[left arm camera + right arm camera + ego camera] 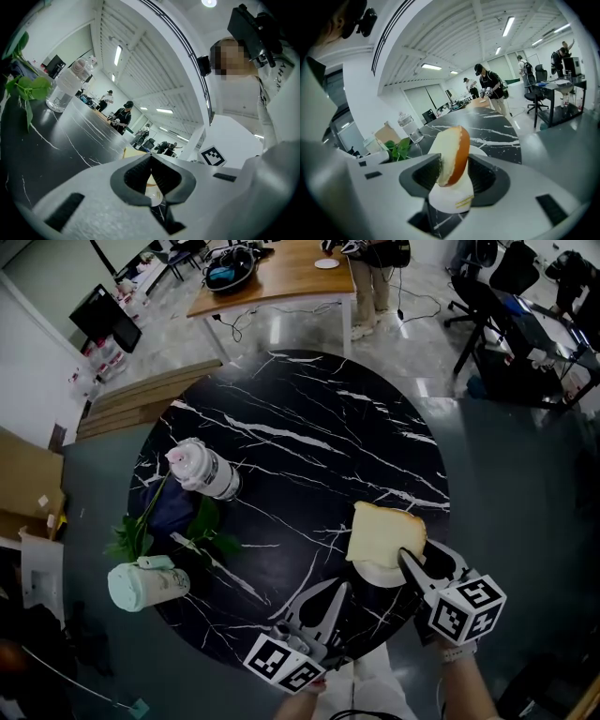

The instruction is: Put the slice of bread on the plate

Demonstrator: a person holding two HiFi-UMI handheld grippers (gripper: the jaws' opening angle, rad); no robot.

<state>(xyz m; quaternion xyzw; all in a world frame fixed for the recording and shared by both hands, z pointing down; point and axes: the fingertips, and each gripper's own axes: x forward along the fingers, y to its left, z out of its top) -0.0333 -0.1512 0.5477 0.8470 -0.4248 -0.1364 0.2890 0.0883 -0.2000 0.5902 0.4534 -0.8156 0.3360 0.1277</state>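
Observation:
The slice of bread (382, 531), pale with a brown crust, rests tilted on the small white plate (378, 575) at the near right edge of the round black marble table (300, 427). My right gripper (419, 556) reaches in from the near side, and the bread (452, 154) stands between its jaws. The slice leans at the left pad with a gap at the right one, so the jaws are open. The plate (451, 200) shows below them. My left gripper (342, 587) hovers level at the near table edge, left of the plate, its tips (151, 159) together on nothing.
A clear bottle with a pink cap (204, 470) and a mint-green cup (145, 585) lie at the table's left, with a green leafy plant (141, 531) between them. Behind the table are a wooden desk (281, 277), office chairs and standing people.

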